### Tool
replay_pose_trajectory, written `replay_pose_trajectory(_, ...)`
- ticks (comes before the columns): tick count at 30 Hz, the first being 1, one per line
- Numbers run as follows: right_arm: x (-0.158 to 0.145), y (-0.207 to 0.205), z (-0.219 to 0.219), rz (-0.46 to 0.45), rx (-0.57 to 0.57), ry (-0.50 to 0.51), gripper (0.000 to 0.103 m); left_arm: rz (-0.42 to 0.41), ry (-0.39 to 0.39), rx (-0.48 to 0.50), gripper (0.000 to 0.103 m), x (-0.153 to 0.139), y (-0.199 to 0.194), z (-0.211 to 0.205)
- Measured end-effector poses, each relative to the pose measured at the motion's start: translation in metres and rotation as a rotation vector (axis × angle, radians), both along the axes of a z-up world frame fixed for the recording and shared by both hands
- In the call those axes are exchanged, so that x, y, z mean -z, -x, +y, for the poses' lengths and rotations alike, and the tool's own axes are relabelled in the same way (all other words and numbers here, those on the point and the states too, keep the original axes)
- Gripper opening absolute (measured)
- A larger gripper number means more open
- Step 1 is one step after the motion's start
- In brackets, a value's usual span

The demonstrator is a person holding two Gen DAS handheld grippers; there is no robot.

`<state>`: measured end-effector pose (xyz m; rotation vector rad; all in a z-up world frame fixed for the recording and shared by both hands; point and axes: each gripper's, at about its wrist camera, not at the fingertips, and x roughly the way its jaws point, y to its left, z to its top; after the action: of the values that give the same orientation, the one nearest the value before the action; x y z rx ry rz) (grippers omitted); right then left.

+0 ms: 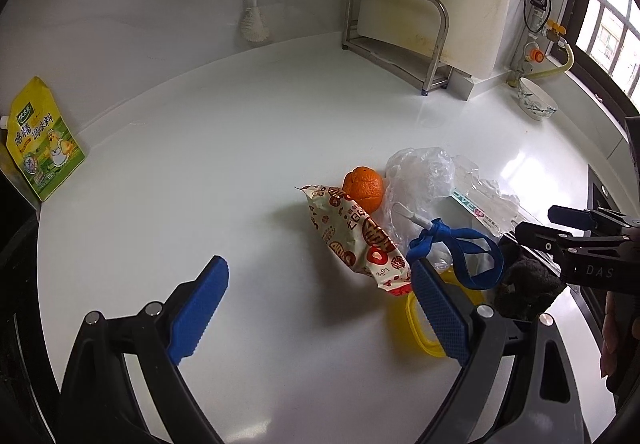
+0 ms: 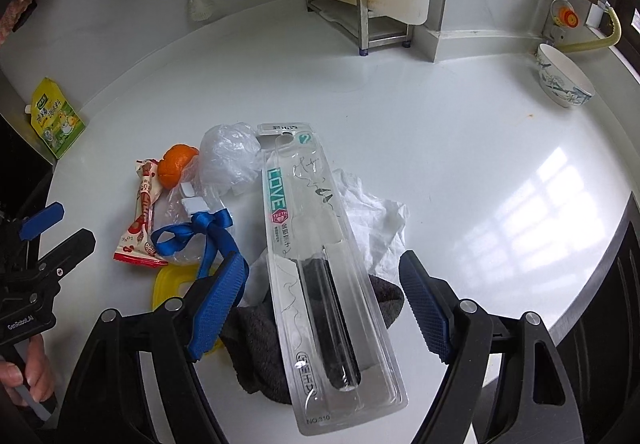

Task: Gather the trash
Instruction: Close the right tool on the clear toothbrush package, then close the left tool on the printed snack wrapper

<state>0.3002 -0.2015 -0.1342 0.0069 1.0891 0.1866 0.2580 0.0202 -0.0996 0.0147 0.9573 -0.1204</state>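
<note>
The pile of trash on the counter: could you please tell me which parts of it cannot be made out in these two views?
- Yellow lid: left wrist view, partly behind the left gripper's finger; right wrist view, mostly under the blue ribbon and a finger.
- Dark cloth: right wrist view, middle covered by the clear blister pack.
- White tissue: left side under that pack.
- Pack's small print: too small.

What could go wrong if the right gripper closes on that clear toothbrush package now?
The long clear plastic toothbrush package lies tilted atop a dark grey cloth, so it may slide or twist when the open right gripper squeezes it. The blue ribbon loop runs by the left finger and could snag, dragging the thin clear plastic bag.
</note>
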Motion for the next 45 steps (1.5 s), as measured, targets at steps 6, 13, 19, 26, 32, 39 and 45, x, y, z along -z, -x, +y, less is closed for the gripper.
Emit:
replay_pose_trajectory(6,0.017,-0.018,0.004,0.062,-0.026,0.014,0.076,0.016,0.006,-0.005,0.091,0.007,-0.012,-0.001)
replay_pose_trajectory(13,0.031,-0.029,0.007,0.088,-0.027,0.008,0.076,0.025,0.010,-0.008,0.091,0.012,-0.018,-0.001)
replay_pose_trajectory(19,0.031,-0.032,0.010,0.067,-0.043,0.013,0.075,0.045,0.017,-0.007,0.091,0.019,-0.023,-0.004)
replay_pose_trajectory(26,0.030,-0.031,0.013,0.057,-0.063,0.012,0.055,0.051,0.024,-0.006,0.091,0.022,-0.024,-0.004)
replay_pose_trajectory(32,0.016,-0.021,0.010,0.011,-0.037,-0.022,0.053,0.063,0.039,-0.016,0.091,0.026,-0.028,-0.003)
replay_pose_trajectory(39,0.004,-0.013,0.005,-0.014,-0.010,-0.044,0.053,0.080,0.048,-0.036,0.091,0.035,-0.038,-0.005)
replay_pose_trajectory(45,0.003,-0.006,0.004,-0.018,-0.002,-0.053,0.053,0.086,0.037,-0.067,0.091,0.043,-0.048,-0.008)
